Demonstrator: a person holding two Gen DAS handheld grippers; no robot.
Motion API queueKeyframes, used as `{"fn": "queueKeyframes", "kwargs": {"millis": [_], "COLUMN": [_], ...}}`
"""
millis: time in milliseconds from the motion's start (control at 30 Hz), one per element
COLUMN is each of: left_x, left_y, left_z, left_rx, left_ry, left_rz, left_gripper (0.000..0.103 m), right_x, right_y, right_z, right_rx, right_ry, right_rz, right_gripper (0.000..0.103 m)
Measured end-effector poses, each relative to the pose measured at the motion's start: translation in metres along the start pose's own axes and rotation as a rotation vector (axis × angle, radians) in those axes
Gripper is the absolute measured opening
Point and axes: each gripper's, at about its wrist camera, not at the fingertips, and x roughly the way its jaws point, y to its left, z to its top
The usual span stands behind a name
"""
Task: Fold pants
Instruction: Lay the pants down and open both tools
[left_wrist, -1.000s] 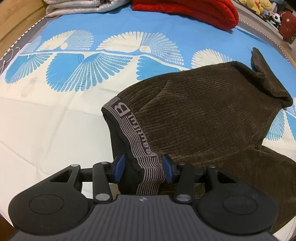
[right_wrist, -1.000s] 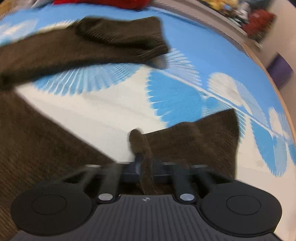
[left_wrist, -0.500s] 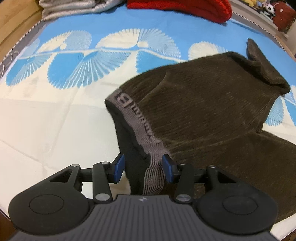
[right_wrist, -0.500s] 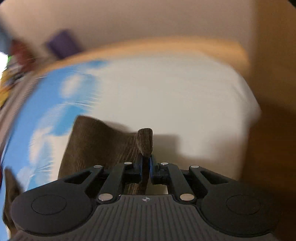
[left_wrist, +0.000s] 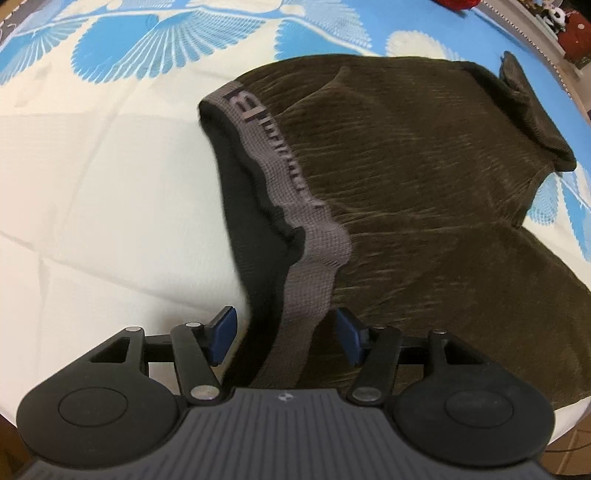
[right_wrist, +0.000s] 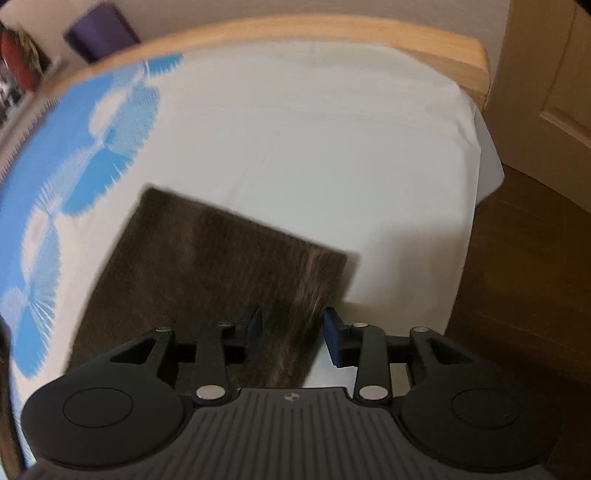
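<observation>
Dark brown corduroy pants (left_wrist: 406, 177) lie on the bed, their grey lettered waistband (left_wrist: 273, 147) running down between the fingers of my left gripper (left_wrist: 286, 336). The left gripper is open, its blue pads apart on either side of the waistband. In the right wrist view a flat pant leg end (right_wrist: 221, 266) lies on the sheet. My right gripper (right_wrist: 293, 339) is open, with the leg's edge lying between its blue pads. The other leg's cuff (left_wrist: 532, 110) is folded up at the far right.
The bed has a white and blue fan-patterned sheet (left_wrist: 92, 166). A wooden bed frame (right_wrist: 295, 33) rims it, with a dark wood floor (right_wrist: 524, 295) and a door (right_wrist: 554, 92) to the right. A red item (left_wrist: 458, 3) lies at the far edge.
The right gripper, shut on the leg hem half a second ago, has opened and the leg now lies flat. The left gripper has opened wider around the waistband, and the pants have come nearer.
</observation>
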Motion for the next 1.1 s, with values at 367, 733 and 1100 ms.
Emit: {"fn": "queueKeyframes", "kwargs": {"millis": [367, 733, 1100], "left_x": [0.017, -0.001, -0.050], "left_y": [0.000, 0.000, -0.020], "left_z": [-0.021, -0.038, -0.023], "left_rx": [0.187, 0.218, 0.151], "left_ry": [0.042, 0.036, -0.264], "left_rz": [-0.022, 0.042, -0.052], "left_gripper": [0.032, 0.025, 0.030], "right_x": [-0.013, -0.080, -0.115], "right_y": [0.011, 0.037, 0.118], "right_z": [0.003, -0.013, -0.047], "right_rx": [-0.018, -0.077, -0.369], "right_ry": [-0.057, -0.330, -0.468], "right_rz": [0.003, -0.140, 0.182], "right_gripper": [0.013, 0.045, 0.050]}}
